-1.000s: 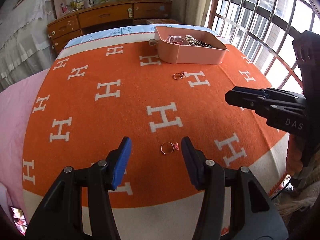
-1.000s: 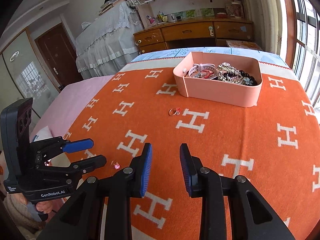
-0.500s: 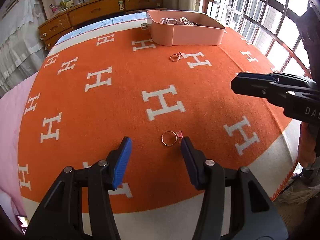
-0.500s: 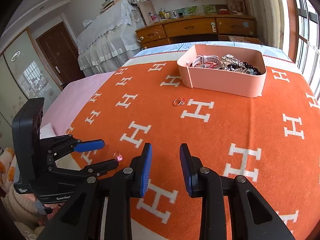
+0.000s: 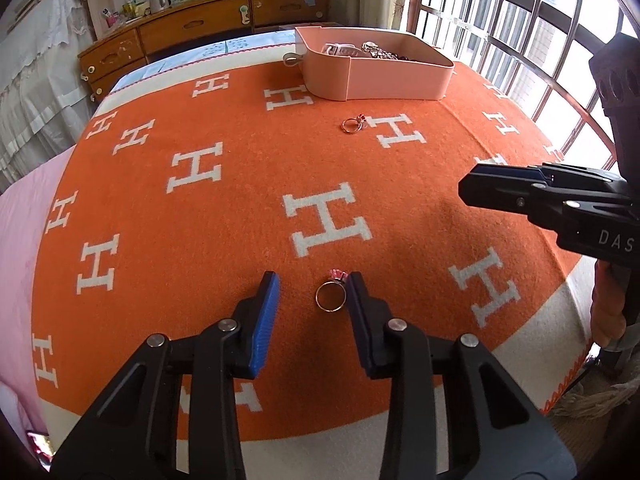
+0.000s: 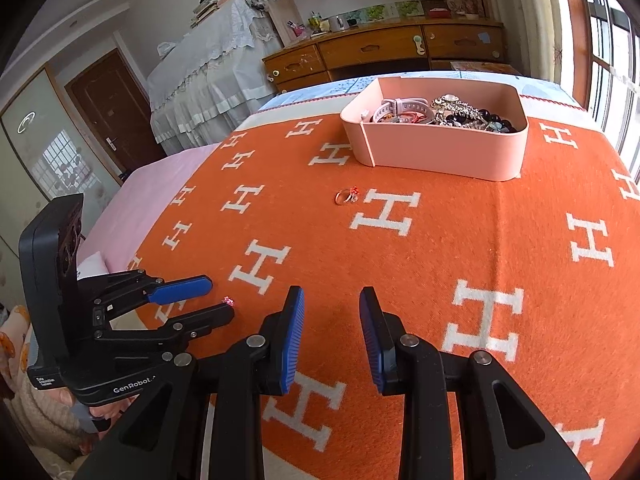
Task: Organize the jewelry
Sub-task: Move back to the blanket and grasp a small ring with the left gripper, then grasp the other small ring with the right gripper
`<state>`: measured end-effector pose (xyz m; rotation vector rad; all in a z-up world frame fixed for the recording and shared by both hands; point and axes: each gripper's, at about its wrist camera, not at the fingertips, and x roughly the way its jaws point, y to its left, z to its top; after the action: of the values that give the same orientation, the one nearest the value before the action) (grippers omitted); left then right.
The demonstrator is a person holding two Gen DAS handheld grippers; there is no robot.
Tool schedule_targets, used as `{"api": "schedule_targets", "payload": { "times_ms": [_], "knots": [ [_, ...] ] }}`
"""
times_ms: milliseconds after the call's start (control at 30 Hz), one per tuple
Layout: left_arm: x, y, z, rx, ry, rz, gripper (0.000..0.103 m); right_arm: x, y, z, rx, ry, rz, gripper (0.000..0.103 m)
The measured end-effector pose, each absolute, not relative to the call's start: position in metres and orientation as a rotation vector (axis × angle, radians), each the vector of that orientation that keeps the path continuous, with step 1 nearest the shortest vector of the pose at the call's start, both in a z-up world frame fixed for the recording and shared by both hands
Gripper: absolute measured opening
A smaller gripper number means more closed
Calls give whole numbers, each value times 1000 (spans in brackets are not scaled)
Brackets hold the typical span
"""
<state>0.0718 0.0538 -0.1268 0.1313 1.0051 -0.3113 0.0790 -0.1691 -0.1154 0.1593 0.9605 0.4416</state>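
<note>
A gold ring with a pink stone (image 5: 331, 295) lies on the orange blanket (image 5: 240, 208), between the open fingers of my left gripper (image 5: 313, 294), close to its right finger. In the right wrist view only its pink stone (image 6: 228, 301) shows beside the left gripper (image 6: 214, 300). A second ring with a red stone (image 5: 352, 124) lies farther off, near the pink jewelry box (image 5: 376, 80); it also shows in the right wrist view (image 6: 346, 196). My right gripper (image 6: 331, 302) is open and empty above the blanket, and shows from the side in the left wrist view (image 5: 472, 186).
The pink box (image 6: 440, 152) holds a watch, bracelets and beads. A wooden dresser (image 6: 380, 56) stands behind the bed. A barred window (image 5: 520, 40) is on the right. Pink bedding (image 6: 152, 200) lies left of the blanket.
My left gripper has moved forward and lower so the pink-stone ring now lies between its fingers. The right gripper has shifted slightly closer over the blanket.
</note>
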Motion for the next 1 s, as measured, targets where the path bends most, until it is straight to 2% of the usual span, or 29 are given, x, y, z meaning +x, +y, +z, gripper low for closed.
{"api": "schedule_targets", "payload": {
  "times_ms": [133,400,433,733,1000],
  "knots": [
    [70,54,-127,122,998,-314,14,81,-166,-117,153,965,445,29],
    [70,60,-126,59,999,-305,10,91,-159,-109,125,974,452,29],
    [70,61,-124,51,996,-305,4,95,-159,-106,120,974,451,29],
    [79,82,-97,-44,956,-271,4,149,-152,-65,60,965,454,31],
    [81,110,-78,-133,927,-246,4,193,-126,-98,-81,997,454,33]
  ]
}}
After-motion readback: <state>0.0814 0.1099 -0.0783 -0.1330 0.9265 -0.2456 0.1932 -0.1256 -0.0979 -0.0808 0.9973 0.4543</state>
